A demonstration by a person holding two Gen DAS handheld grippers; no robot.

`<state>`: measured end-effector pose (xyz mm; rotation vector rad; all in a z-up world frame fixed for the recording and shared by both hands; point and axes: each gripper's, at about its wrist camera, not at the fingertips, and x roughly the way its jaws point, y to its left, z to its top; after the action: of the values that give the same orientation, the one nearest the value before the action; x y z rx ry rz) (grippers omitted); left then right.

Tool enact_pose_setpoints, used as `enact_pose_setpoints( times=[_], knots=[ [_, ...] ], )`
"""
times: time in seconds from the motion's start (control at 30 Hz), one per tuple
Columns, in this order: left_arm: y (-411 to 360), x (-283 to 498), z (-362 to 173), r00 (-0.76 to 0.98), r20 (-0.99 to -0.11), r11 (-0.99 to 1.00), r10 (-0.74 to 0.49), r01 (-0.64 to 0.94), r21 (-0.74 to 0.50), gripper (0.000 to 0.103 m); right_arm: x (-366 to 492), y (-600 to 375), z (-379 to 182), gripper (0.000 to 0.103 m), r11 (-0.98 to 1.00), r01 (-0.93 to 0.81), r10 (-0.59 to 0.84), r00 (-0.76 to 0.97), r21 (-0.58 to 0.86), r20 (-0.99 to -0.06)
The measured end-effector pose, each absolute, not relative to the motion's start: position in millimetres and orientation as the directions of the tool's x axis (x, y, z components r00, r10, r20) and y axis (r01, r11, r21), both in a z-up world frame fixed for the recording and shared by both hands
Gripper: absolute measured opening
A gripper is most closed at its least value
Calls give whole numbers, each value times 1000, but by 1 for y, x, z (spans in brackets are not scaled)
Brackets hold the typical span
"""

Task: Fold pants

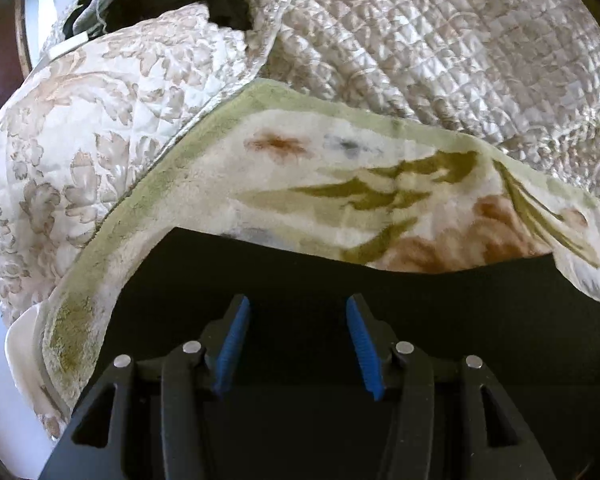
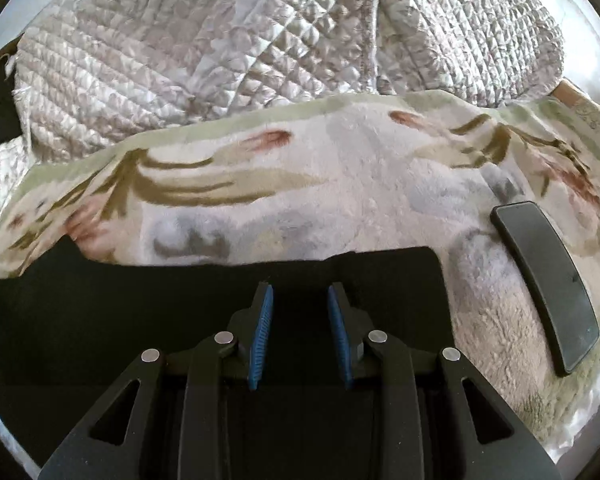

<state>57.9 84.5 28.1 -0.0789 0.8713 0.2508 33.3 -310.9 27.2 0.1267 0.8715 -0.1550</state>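
Black, smooth fabric fills the lower part of both of your wrist views: these are the dark pants (image 1: pixel 340 280), lying flat on a fleecy cream blanket (image 1: pixel 300 184) printed with olive leaves and rust-coloured flowers. In your left wrist view, a cream quilted bedspread with a beige floral print (image 1: pixel 80 140) bulges at the far left, and a shiny diamond-quilted satin cover (image 1: pixel 440 40) rises behind the blanket's pale green border. Your left gripper (image 1: pixel 298 304) hovers over the pants with its blue ribbed pads (image 1: pixel 232 344) spread wide apart and nothing between them; whether the tips touch the cloth cannot be told. Moving to your right wrist view, the pants (image 2: pixel 180 300) run in from the left edge and end in a straight, squared edge just right of your right gripper (image 2: pixel 300 292). That gripper's blue pads (image 2: pixel 260 340) stand parted, somewhat narrower than the left pair, and they hold nothing. Farther right, a flat black smartphone (image 2: pixel 548 284) lies screen up on the blanket (image 2: pixel 340 184), near the pants' right edge but apart from it. The quilted satin cover (image 2: pixel 220 40) piles up behind.
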Motion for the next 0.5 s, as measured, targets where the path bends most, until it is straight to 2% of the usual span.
enact_pose_setpoints(
  times=[0.5],
  knots=[
    [52,0,38,637,-759,985,130,-169,28,53,-26,-222,23,29,994,-71,111,626,85,-772]
  ],
)
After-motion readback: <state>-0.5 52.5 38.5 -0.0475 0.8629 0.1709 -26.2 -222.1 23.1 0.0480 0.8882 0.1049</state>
